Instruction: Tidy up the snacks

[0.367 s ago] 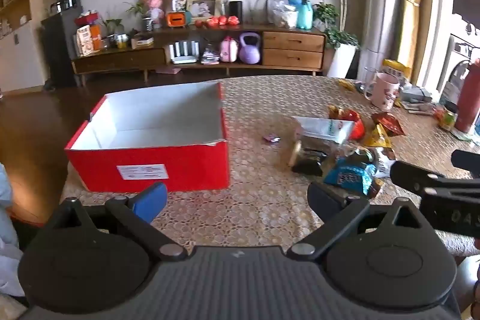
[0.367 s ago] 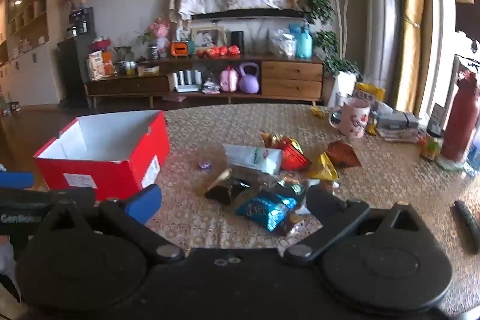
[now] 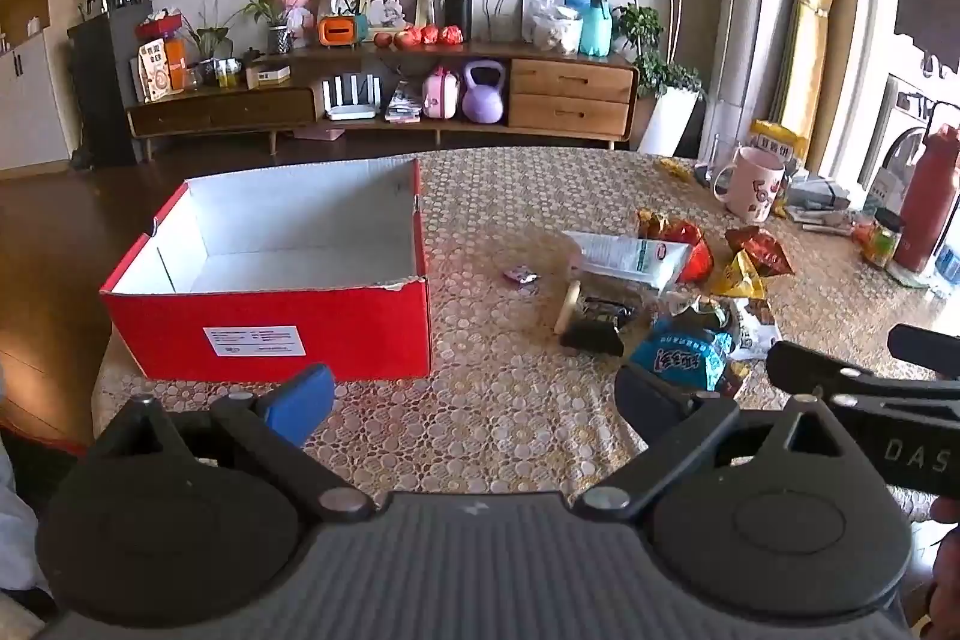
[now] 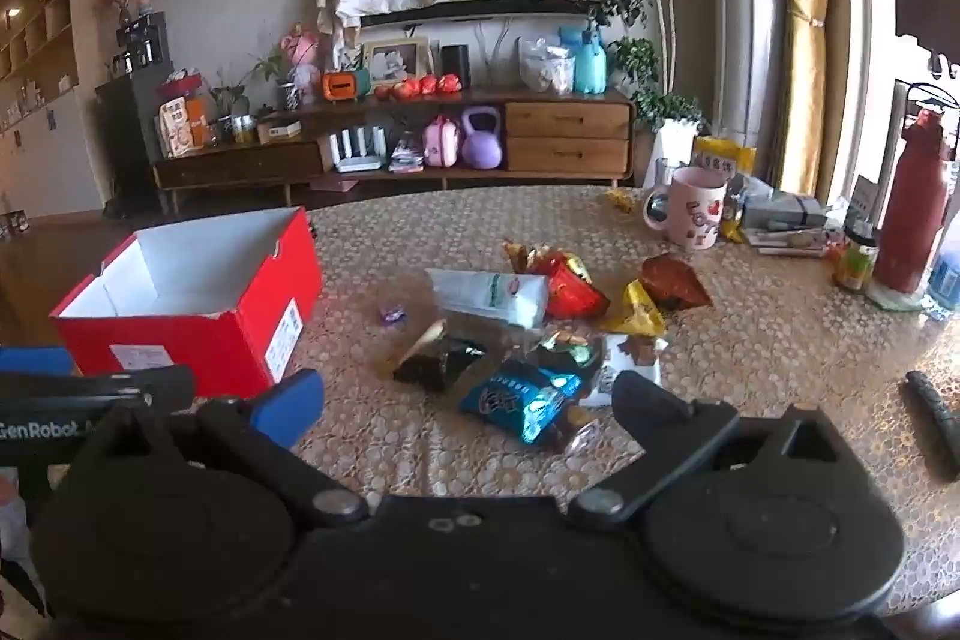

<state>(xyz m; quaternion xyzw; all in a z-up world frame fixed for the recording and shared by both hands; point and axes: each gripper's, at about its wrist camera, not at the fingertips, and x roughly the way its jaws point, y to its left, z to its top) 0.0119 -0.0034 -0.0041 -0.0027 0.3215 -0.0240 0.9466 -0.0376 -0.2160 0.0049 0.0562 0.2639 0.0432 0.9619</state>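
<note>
An open red box (image 3: pixel 270 334) with a white inside stands empty on the table's left; it also shows in the right wrist view (image 4: pixel 198 334). A pile of snack packets lies to its right: a blue packet (image 3: pixel 684 355) (image 4: pixel 522 400), a black packet (image 3: pixel 594 328) (image 4: pixel 441 361), a white packet (image 3: pixel 630 253) (image 4: pixel 489 295), red and yellow packets (image 4: pixel 600 292). A small purple candy (image 3: pixel 522 274) lies apart. My left gripper (image 3: pixel 474 400) is open and empty, just in front of the box. My right gripper (image 4: pixel 468 400) is open and empty, just short of the blue packet.
A pink mug (image 4: pixel 690 208), a red bottle (image 4: pixel 915 202), a small jar (image 4: pixel 858 256) and papers stand at the table's far right. A black object (image 4: pixel 936 418) lies at the right edge. A patterned cloth (image 3: pixel 510 430) covers the table. A sideboard stands beyond.
Both views have barely shifted. Both grippers stay open and empty; the box and packets have not moved.
</note>
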